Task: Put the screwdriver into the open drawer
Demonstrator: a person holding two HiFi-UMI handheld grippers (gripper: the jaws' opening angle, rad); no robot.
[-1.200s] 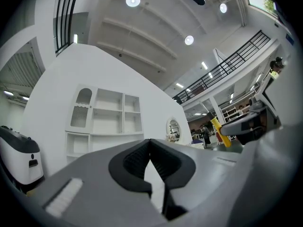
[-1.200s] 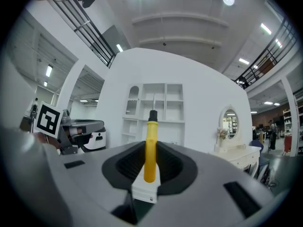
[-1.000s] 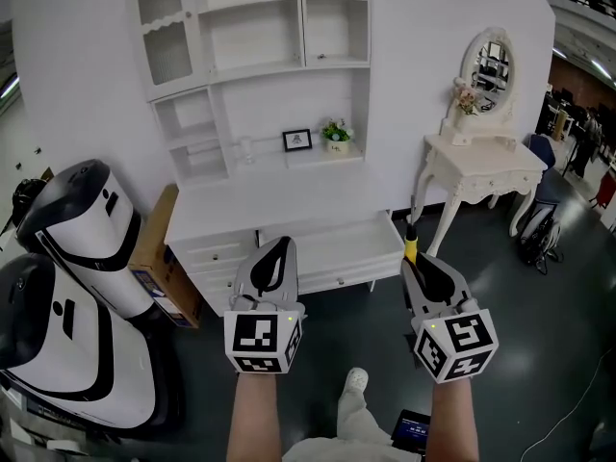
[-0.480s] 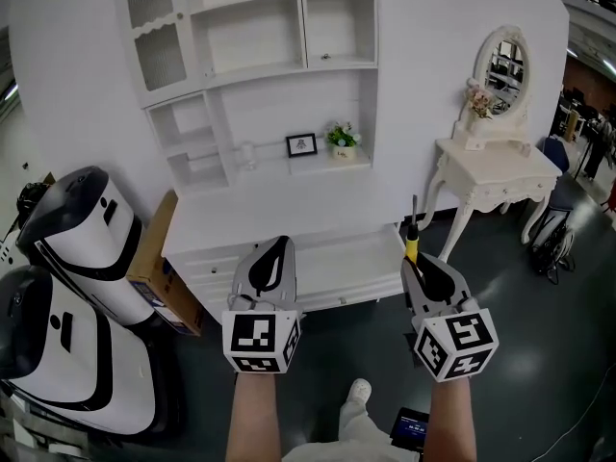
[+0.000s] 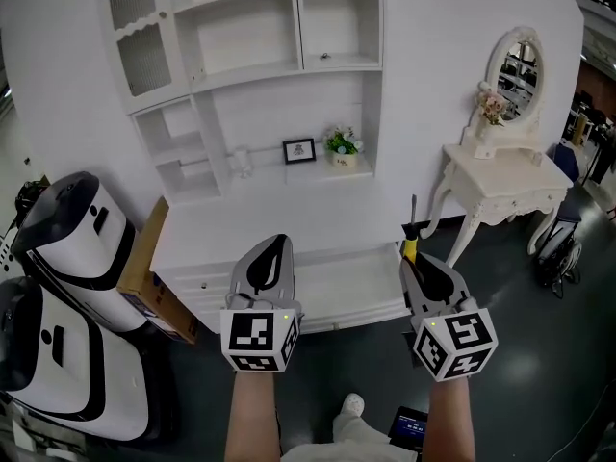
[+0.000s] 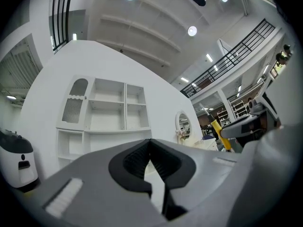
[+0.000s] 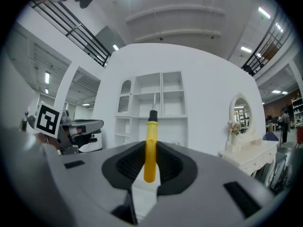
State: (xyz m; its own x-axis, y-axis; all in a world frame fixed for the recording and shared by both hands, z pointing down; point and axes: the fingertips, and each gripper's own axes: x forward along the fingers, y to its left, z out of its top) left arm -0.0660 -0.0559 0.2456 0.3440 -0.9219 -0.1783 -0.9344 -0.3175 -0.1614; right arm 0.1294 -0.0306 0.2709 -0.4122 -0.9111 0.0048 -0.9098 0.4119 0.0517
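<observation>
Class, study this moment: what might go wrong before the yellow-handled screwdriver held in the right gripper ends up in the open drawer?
1. The right gripper pinches the screwdriver only on its handle, with the tool standing upright. It may tilt or slip out on the way.
2. The thin shaft sticks up well beyond the jaws, so it might strike the cabinet's countertop above the open drawer unless the tool is laid flat first.
</observation>
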